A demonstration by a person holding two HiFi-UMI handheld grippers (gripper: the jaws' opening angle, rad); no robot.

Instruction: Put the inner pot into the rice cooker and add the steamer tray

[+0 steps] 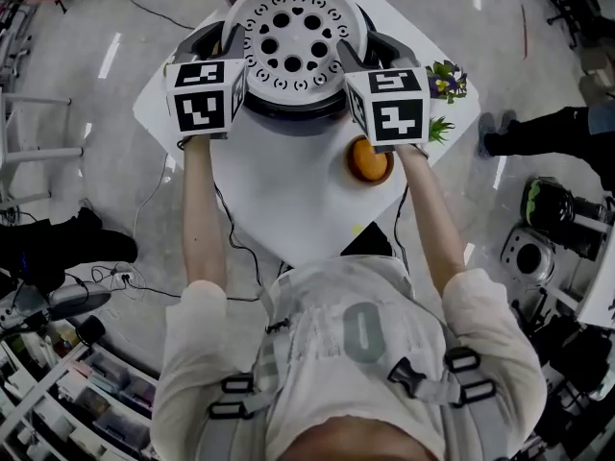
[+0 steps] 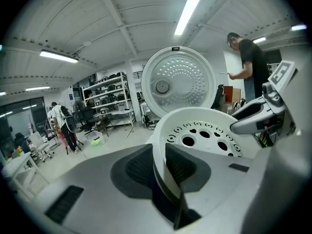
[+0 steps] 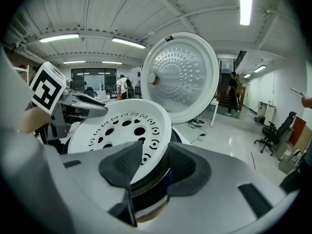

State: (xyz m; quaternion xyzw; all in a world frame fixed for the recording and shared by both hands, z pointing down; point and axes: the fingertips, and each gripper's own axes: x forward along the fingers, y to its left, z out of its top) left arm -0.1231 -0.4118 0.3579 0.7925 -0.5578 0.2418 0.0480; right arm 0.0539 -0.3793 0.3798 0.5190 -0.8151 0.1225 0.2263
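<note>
The white steamer tray (image 1: 293, 41), its floor pierced with round holes, sits over the mouth of the rice cooker (image 1: 204, 44) and is gripped from both sides. The left tool (image 1: 234, 86) is clamped on the tray's left rim: in the left gripper view its two ribbed pads close on the thin white wall of the steamer tray (image 2: 204, 130), one pad inside the rim and one outside, at the left tool (image 2: 163, 167). The right tool (image 1: 354, 89) bites the opposite rim in the same way, and in the right gripper view the tray (image 3: 122, 126) passes between the pads of the right tool (image 3: 151, 167). A dark band just under the tray is probably the inner pot (image 3: 146, 191), already in the cooker; whether the tray rests on it or hangs just above cannot be told. The cooker's lid (image 2: 178, 82) stands open and upright behind the tray. The cooker stands on a white surface (image 1: 288, 200), which also carries an orange round thing (image 1: 369, 159) near the right tool and some flowers (image 1: 444, 80) at its right corner. A person (image 2: 251, 62) stands in the background.
</note>
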